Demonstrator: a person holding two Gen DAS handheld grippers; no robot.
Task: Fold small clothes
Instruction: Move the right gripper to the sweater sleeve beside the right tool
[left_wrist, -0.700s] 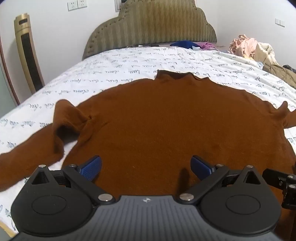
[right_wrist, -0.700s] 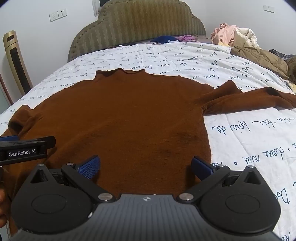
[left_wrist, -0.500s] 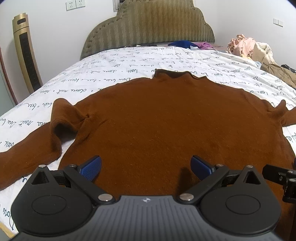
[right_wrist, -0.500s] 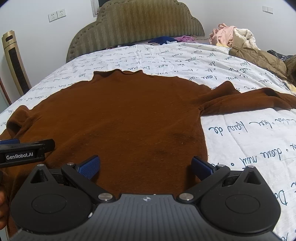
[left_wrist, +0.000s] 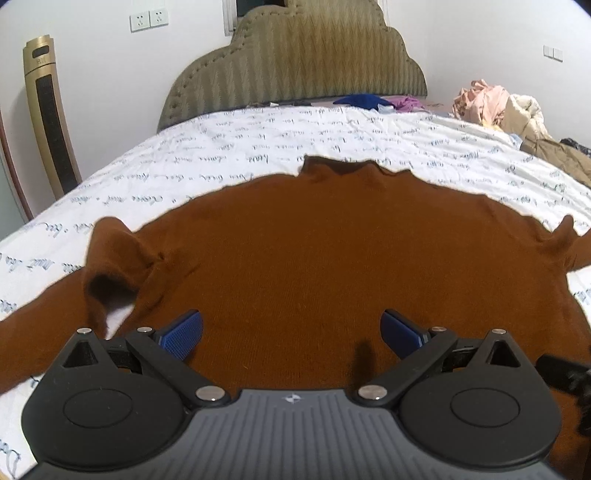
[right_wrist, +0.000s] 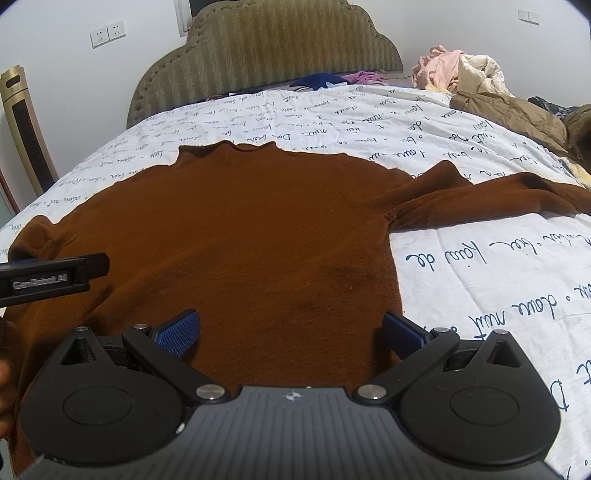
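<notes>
Since the earlier frames both cameras have eased slightly back toward the foot of the bed; sweater itself has not shifted.

Surroundings. I see a brown sweater spread flat, front down or up I cannot tell, on a bed covered by a white sheet printed with dark handwriting. Neck of the sweater points toward the padded headboard. Its one sleeve runs off to the left in the left camera, with a humped fold at the shoulder showing a patch of sheet beneath. Its other sleeve lies stretched out to the right in the right camera. A heap of clothes sits at the far right corner of the bed, with an olive-brown jacket beside it. Blue and purple garments lie against the headboard. A gold tower fan stands by the left wall; wall sockets above it.

Claws. Left claw is spread wide, holding nothing, poised over the lower body of the sweater; contact with the cloth I cannot confirm. Right claw likewise gapes wide and empty over the hem area, its right finger near the sweater's side edge where sheet begins. One finger of the left claw, lettered, juts in at the left edge of the right camera. Nothing stands between either claw and the cloth.
</notes>
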